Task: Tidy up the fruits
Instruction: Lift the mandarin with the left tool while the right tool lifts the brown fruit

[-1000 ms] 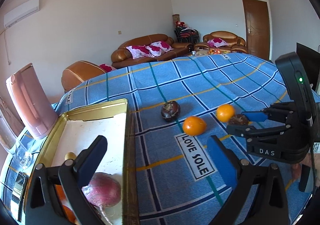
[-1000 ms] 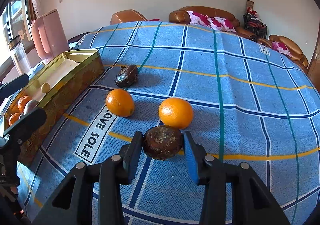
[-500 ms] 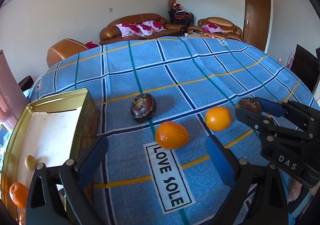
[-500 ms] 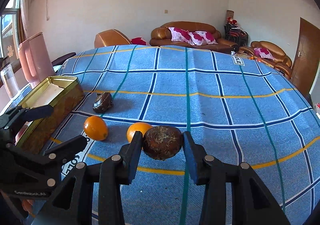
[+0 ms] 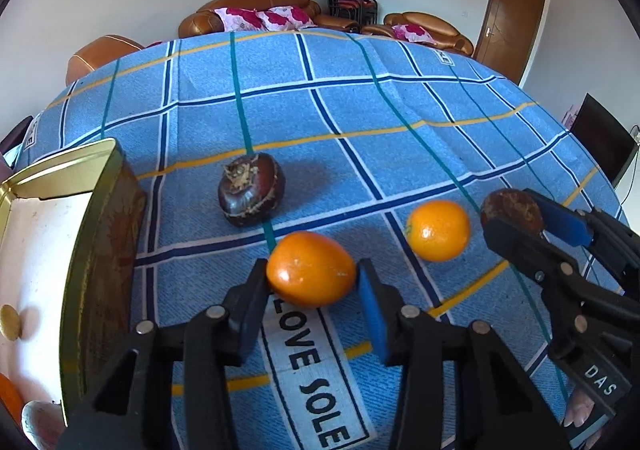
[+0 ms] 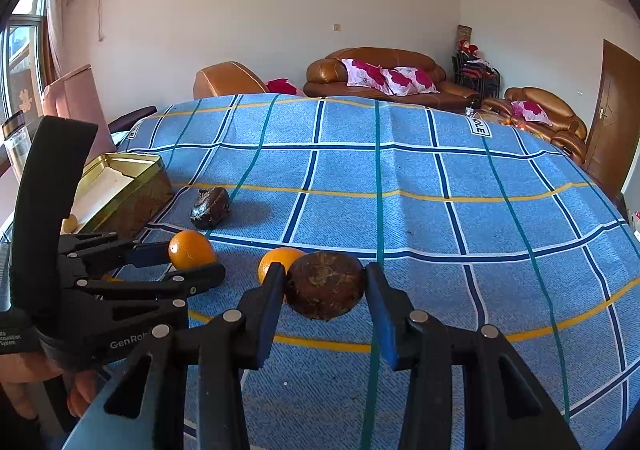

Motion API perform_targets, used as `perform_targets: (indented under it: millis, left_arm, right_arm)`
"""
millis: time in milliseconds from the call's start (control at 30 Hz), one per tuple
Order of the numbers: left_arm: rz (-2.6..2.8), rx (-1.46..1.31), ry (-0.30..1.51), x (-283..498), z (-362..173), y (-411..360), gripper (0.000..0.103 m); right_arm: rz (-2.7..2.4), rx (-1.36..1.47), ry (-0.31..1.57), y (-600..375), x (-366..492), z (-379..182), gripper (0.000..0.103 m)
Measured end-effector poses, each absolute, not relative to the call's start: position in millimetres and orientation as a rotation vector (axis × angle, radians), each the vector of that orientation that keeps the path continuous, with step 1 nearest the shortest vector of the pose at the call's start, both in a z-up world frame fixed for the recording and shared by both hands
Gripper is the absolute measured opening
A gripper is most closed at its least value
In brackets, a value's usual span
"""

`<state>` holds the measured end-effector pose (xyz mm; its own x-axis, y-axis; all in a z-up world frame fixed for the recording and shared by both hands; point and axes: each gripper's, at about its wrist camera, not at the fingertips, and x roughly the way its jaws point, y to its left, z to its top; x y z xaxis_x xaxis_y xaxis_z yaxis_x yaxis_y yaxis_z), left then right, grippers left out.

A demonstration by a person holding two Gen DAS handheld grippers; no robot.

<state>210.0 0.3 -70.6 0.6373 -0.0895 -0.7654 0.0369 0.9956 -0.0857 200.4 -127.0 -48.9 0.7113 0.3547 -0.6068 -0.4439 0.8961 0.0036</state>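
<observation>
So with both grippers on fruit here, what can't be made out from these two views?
- Tin contents: left wrist view cuts them at the left and bottom edges; right wrist view blocks them with the left gripper.
- Whether the orange is lifted or resting: its underside is out of sight behind the left gripper.
- Second orange: half hidden in the right wrist view behind the right gripper and its brown fruit.

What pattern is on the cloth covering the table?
The tablecloth is blue with a check of navy, white, teal and yellow lines, clearest in the right wrist view.
</observation>
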Motion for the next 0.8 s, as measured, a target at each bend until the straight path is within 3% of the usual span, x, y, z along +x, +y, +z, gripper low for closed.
perform_targets:
  millis: [800]
  left_arm:
    - [-0.082, -0.024, 0.642, 174.6, -37.8, -1.4, 0.045]
  right_arm:
    - [0.502, -0.126, 0.519, -131.5, 181.3, -37.7, 0.043]
